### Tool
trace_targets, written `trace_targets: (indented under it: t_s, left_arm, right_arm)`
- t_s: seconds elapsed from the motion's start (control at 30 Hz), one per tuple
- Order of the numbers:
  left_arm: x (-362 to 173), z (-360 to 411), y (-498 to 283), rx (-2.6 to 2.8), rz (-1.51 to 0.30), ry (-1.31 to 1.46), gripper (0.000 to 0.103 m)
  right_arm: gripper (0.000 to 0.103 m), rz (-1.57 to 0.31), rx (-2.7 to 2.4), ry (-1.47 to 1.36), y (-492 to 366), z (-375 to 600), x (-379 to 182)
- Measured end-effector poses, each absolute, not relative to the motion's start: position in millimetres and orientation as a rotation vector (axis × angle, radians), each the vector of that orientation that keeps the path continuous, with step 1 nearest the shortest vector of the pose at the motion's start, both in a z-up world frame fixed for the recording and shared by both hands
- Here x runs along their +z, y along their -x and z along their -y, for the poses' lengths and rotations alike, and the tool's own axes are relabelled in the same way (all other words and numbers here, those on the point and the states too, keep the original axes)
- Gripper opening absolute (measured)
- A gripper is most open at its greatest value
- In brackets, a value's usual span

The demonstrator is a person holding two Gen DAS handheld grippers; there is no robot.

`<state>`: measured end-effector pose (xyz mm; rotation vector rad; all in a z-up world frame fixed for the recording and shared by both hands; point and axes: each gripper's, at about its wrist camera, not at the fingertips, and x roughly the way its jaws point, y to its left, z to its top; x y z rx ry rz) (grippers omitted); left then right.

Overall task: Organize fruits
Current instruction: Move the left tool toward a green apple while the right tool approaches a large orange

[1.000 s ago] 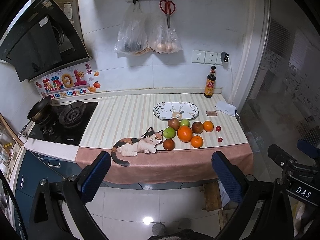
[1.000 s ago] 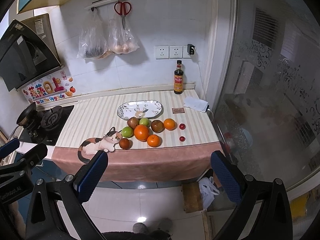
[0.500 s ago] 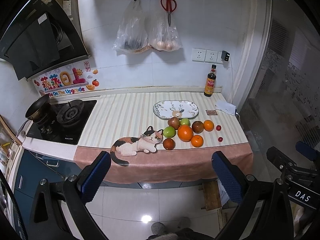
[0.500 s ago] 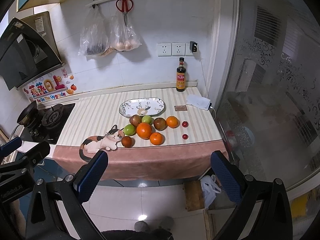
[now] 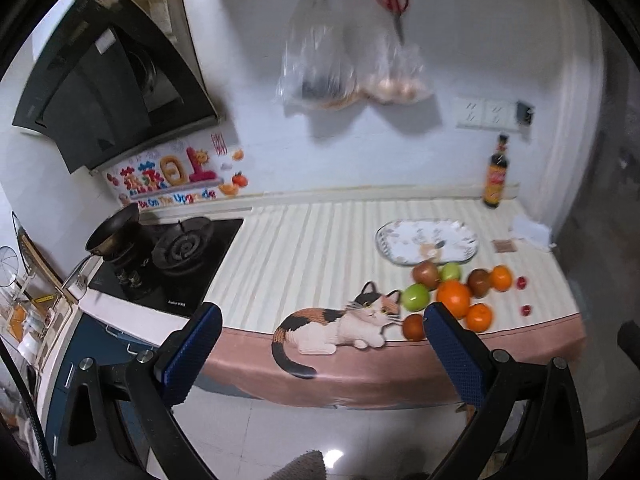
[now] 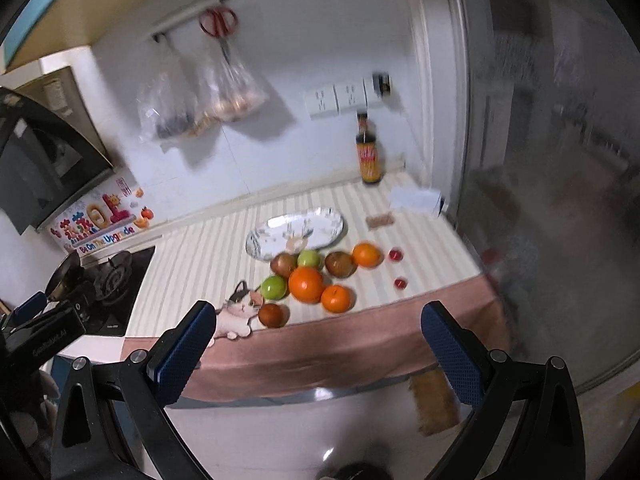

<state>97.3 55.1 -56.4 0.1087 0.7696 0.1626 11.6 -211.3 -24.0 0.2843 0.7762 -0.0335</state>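
Observation:
A cluster of fruit lies on the striped counter: a large orange (image 5: 453, 298) (image 6: 306, 284), smaller oranges (image 6: 337, 298), green apples (image 5: 415, 297) (image 6: 274, 287), brown-red fruits (image 6: 340, 264) and two small red ones (image 6: 400, 283). An empty patterned oval plate (image 5: 427, 241) (image 6: 296, 232) sits just behind them. My left gripper (image 5: 324, 354) is open and empty, in front of the counter edge, left of the fruit. My right gripper (image 6: 316, 350) is open and empty, in front of the counter edge, facing the fruit.
A printed cat (image 5: 340, 326) is on the pink cloth edge. A gas hob with a pan (image 5: 116, 236) is at left. A sauce bottle (image 6: 369, 156) and a white cloth (image 6: 416, 200) stand at the back right. Glass door at right. Bags and scissors hang on the wall.
Both grippers have moved closer to the counter; the fruit looks larger. The left view has swung left, the right view has tilted. Both frames are blurred by motion.

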Motion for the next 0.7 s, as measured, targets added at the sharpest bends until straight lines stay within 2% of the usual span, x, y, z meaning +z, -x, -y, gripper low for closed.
trace_targets:
  t_s: [0.17,0.43,0.7]
  left_arm:
    - [-112.3,-53.2,-155.4,0.194,-0.893,-0.176,0.103]
    - [-232.5,-37.4,-260.5,0.180,-1.214,-0.219,0.103]
    - [-289.0,-15.4,-351.7,0.074,-1.439,-0.105,0.103]
  right_arm:
    - [0.103,-0.921,-0.006,-0.312,-87.1,214.7,-93.4]
    - [0.103,-1.227,0.128,-0.267,-228.9,204.4,-232.9]
    - [0.103,-1.397,0.302,-0.204,-323.7,184.7,-302.5]
